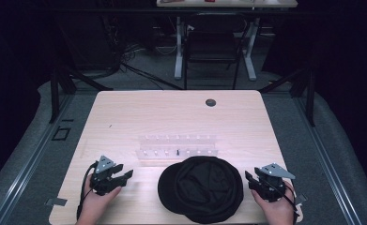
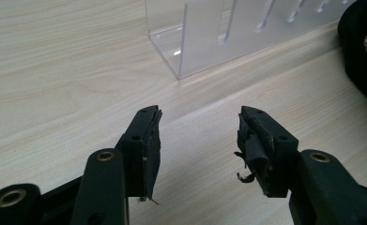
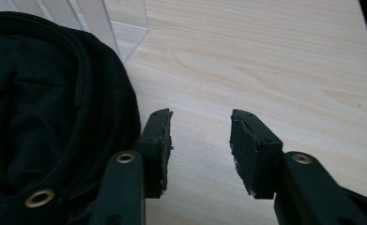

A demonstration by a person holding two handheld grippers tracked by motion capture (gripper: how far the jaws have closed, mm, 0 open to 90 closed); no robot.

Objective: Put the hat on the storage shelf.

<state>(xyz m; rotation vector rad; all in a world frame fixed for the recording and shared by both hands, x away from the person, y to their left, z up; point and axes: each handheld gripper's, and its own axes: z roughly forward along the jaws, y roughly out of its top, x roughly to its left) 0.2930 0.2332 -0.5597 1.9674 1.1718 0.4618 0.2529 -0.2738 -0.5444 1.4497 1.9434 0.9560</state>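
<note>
A black cap (image 1: 201, 188) lies upside down near the table's front edge, its inside showing. Just behind it stands a clear acrylic rack (image 1: 177, 149) with a row of slots. My left gripper (image 1: 126, 174) rests low on the table to the cap's left, jaws open with bare wood between them; in the left gripper view (image 2: 199, 126) the rack's corner (image 2: 181, 51) lies ahead and the cap's edge (image 2: 364, 51) at right. My right gripper (image 1: 248, 177) sits at the cap's right side, open and empty; in the right gripper view (image 3: 201, 126) the cap (image 3: 45, 108) lies beside its left jaw.
The wooden table (image 1: 125, 117) has a round cable hole (image 1: 210, 102) at the back. Beyond it stand a dark chair (image 1: 211, 47) and another desk's white legs (image 1: 178, 51). Grey floor surrounds the table.
</note>
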